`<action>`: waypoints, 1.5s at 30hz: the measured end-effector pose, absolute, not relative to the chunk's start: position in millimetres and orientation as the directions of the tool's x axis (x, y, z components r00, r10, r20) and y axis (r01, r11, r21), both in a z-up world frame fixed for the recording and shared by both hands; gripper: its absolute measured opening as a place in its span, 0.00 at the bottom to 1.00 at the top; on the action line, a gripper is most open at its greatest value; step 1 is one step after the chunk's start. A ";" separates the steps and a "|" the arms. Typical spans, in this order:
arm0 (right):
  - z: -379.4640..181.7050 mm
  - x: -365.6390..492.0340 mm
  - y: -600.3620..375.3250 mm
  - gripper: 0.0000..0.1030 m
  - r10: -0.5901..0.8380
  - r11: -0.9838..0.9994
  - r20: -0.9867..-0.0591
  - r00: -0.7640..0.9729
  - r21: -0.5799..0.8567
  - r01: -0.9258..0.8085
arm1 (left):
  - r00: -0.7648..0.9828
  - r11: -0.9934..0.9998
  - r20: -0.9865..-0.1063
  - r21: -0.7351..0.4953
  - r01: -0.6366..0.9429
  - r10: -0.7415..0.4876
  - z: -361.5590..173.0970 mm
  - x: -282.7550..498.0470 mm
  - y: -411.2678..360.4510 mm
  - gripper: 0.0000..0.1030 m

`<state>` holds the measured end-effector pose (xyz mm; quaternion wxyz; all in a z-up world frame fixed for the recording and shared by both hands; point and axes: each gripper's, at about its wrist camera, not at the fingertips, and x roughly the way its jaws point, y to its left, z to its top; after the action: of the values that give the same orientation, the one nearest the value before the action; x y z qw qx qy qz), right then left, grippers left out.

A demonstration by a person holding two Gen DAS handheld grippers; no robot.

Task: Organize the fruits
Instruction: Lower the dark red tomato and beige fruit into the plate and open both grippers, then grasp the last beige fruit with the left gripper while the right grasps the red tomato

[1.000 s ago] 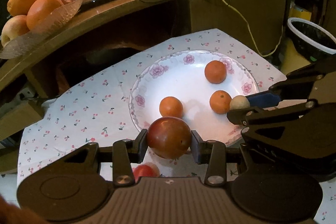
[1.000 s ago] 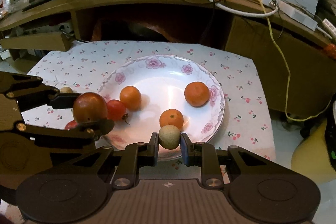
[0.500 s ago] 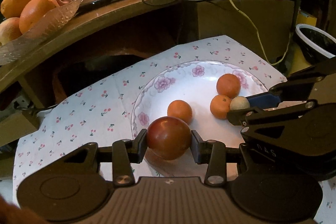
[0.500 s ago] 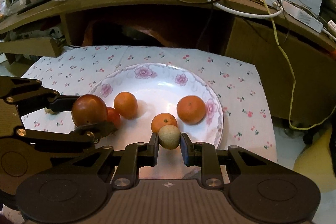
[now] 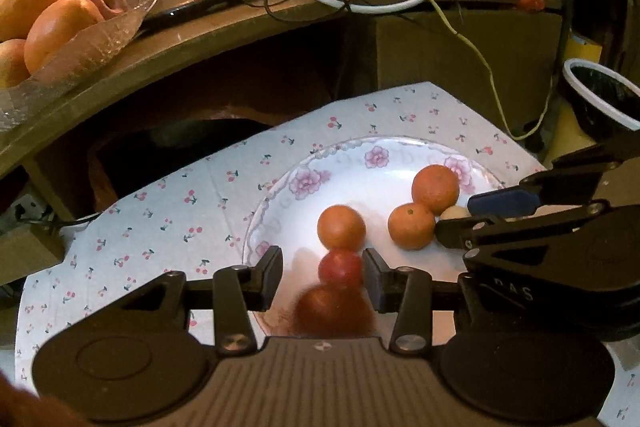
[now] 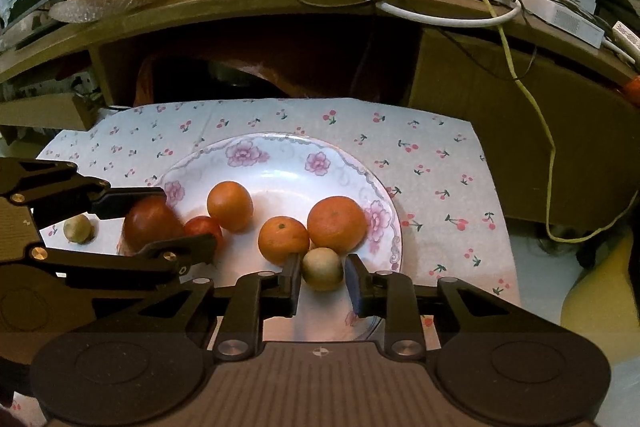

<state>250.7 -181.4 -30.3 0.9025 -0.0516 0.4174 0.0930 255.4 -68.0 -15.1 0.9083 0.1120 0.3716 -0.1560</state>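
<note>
Left wrist view: the left gripper (image 5: 323,277) is sitting wide open, gripping nothing, and the dark red fruit (image 5: 334,311) is blurring just below its jaws, near edge of the plate (image 5: 280,203). Right wrist view: the right gripper (image 6: 322,273) is gaping slightly around the pale round fruit (image 6: 322,268), which is resting on the plate's near right, touching the two oranges (image 6: 336,224) behind it.
</note>
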 end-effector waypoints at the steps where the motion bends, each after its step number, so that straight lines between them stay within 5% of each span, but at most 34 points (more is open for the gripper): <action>1: -30.1 250.7 -181.9 0.29 0.127 0.978 -0.763 0.634 -0.012 -0.210 | 0.678 0.927 -0.706 0.085 0.365 -0.202 -13.5 255.2 -67.2 0.46; 13: -13.1 245.2 -188.6 0.41 0.163 0.979 -0.727 0.667 0.037 -0.199 | 0.717 0.944 -0.668 0.063 0.325 -0.202 9.5 249.2 -51.9 0.48; 45: -13.0 184.2 -121.8 0.42 0.343 0.894 -0.736 0.584 0.065 -0.444 | 0.704 0.962 -0.708 0.149 0.228 -0.057 -10.4 212.2 40.6 0.49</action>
<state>184.2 -121.8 -13.0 0.8876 -0.0632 0.3987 0.2217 212.2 40.6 -10.4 0.9161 0.1135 0.3766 -0.0778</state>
